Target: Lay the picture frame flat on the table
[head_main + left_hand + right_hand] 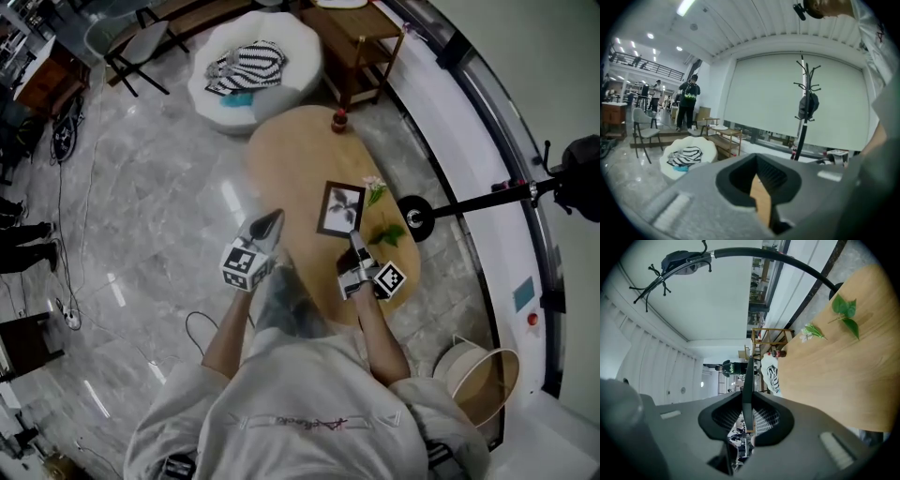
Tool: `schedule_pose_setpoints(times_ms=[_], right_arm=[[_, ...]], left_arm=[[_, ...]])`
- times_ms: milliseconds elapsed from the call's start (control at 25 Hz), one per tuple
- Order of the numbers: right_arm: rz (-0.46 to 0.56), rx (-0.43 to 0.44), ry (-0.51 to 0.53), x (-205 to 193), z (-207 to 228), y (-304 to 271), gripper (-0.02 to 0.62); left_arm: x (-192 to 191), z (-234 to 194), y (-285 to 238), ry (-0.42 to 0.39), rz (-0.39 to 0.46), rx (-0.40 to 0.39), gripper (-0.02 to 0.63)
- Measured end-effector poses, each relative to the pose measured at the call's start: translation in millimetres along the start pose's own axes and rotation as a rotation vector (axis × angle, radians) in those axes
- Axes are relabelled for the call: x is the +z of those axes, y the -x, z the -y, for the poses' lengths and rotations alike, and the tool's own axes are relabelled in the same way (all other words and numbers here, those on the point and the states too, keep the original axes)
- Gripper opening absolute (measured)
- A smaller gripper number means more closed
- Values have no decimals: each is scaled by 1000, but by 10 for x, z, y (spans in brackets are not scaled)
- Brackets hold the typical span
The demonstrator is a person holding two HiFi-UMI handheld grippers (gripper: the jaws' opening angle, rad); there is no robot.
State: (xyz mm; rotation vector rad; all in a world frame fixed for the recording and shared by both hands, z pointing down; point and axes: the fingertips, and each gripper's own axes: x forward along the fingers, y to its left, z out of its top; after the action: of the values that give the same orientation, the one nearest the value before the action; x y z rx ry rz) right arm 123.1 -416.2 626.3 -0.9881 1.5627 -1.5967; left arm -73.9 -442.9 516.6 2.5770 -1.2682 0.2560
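The oval wooden table [291,159] runs lengthwise away from the person. Beyond its far end stands a white round pouf [298,49] with a striped cloth on it.

The picture frame [340,208] is over the right half of the table. It is a black portrait rectangle with a white mat, and its face is turned up toward the head camera. Its long axis points away from the person, roughly along the table's length, with the near end shifted slightly left. Whether it rests fully on the wood I cannot tell.

The right gripper [356,240] is clamped on the middle of the frame's near short edge. In the right gripper view the 2 pads pinch the thin dark edge, which runs straight out from between them.

The left gripper [273,221] hangs just left of the frame and apart from it. Its jaws stand a narrow slit apart with only table wood showing between them.

A flower sprig [379,208] lies just right of the frame. A small red object [338,120] sits near the table's far end.
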Motion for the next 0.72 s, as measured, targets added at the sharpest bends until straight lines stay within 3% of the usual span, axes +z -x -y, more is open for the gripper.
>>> schedule_pose_setpoints(times_ms=[280,720], right_arm=[[6,-17,-28,-80,323,-163,77],[-7,-67,-65,-256,1231,-388,77]], left_arm=[[-404,-218,-182,35,-36,-28,0],[-1317,-528,-539,104,-111,-47,0]])
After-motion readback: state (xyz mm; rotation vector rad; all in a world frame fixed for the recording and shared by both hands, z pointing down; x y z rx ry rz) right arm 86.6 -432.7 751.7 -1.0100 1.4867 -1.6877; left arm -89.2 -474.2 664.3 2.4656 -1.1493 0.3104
